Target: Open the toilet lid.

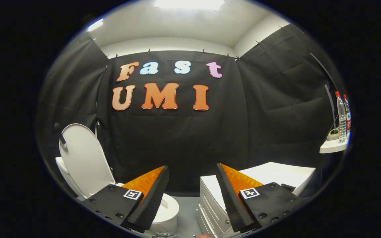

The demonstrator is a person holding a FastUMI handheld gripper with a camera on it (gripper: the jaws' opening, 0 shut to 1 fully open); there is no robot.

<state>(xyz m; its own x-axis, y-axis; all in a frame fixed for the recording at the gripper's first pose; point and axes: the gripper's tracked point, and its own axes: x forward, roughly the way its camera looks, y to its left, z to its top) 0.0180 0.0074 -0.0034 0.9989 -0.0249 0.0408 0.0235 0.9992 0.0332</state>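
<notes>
Black-draped booth, toilet lid [84, 158] upright, long axis vertical, above bowl [167, 208]; claw [192, 195] spread wide, empty.

white cabinet [217, 205], wall shelf [332, 147], two plastic bottles [342, 117]

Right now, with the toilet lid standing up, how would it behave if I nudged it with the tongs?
The toilet lid looks like one stiff moulded shell, so it should swing as a whole, not flex. It stands raised, leaning back over the bowl, so a forward push would probably drop it shut. Its glossy surface may be slippery. The tongs are open, holding nothing.
</notes>
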